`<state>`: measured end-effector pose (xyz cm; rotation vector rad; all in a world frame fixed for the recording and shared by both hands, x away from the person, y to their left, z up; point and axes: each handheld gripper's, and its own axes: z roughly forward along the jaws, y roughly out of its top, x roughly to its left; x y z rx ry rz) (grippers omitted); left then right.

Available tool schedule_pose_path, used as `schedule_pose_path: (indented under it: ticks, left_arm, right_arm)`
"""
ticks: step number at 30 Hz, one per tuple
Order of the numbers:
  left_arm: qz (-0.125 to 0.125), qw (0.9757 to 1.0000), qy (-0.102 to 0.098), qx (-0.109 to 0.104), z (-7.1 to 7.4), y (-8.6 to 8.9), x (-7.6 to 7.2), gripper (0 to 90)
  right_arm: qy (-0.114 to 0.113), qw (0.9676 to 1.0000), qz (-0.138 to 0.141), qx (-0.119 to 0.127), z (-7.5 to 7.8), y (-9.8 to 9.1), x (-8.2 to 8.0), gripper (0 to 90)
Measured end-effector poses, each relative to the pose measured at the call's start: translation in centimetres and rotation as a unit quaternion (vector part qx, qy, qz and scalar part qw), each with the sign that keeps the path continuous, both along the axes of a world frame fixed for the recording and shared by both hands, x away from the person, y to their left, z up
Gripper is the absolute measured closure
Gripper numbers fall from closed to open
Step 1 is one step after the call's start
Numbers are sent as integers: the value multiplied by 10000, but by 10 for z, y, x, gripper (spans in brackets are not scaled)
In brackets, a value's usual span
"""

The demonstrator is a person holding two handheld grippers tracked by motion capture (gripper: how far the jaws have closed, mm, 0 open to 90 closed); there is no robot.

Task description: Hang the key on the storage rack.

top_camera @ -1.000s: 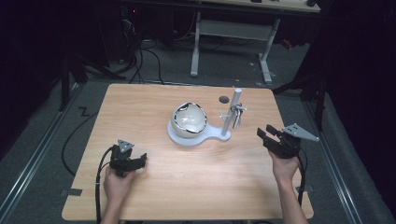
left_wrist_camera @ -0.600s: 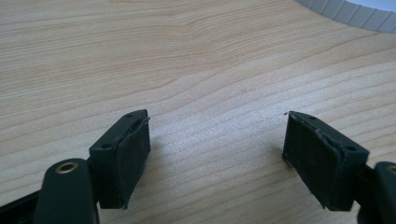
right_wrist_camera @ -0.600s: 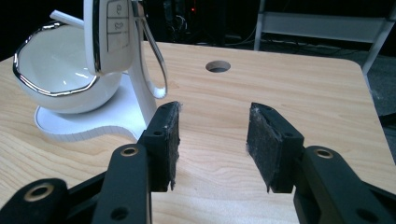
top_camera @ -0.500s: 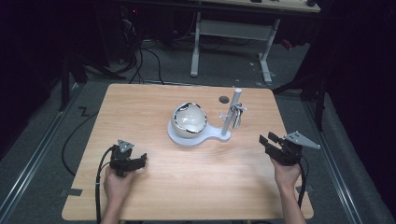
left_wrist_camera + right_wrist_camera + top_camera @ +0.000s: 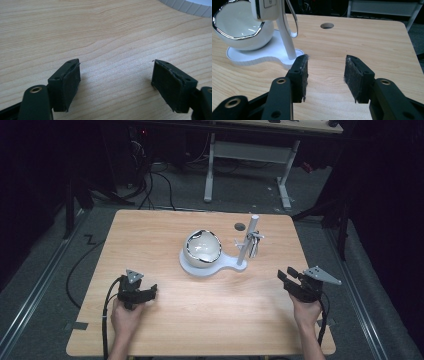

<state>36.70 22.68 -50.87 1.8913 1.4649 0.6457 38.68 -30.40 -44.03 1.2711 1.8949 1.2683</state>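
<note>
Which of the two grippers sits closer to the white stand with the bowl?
The right gripper: its jaws point at the stand's post just ahead, while the left gripper faces mostly bare table.

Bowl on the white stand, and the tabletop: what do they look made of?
The white round bowl looks like glazed ceramic: glossy white body, mirror-bright silvery wavy rim; coated plastic can't be ruled out. The flat white stand base looks like matte plastic, with a ribbed edge. The light wooden tabletop shows printed-looking grain, probably laminate rather than solid wood.

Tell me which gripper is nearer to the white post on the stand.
Right. The right gripper sits just right of and in front of the white post; the left gripper lies across the table, far to its left front.
</note>
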Motion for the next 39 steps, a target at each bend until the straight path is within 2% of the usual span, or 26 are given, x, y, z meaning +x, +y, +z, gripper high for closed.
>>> schedule_pose_path:
  ticks: [16,21,28,39]
  left_arm:
    - [2,10000,3,7,0,0,0,232]
    - [3,10000,3,8,0,0,0,232]
    - [2,10000,4,8,0,0,0,232]
    - [1,10000,3,10,0,0,0,231]
  right_arm:
    - [285,9995,-48,-94,-19,1,-2,560]
    - [373,9991,-70,-195,-23,3,-1,559]
    - [462,9982,-145,-345,-29,4,5,557]
    - [718,9962,-276,-404,-44,3,12,548]
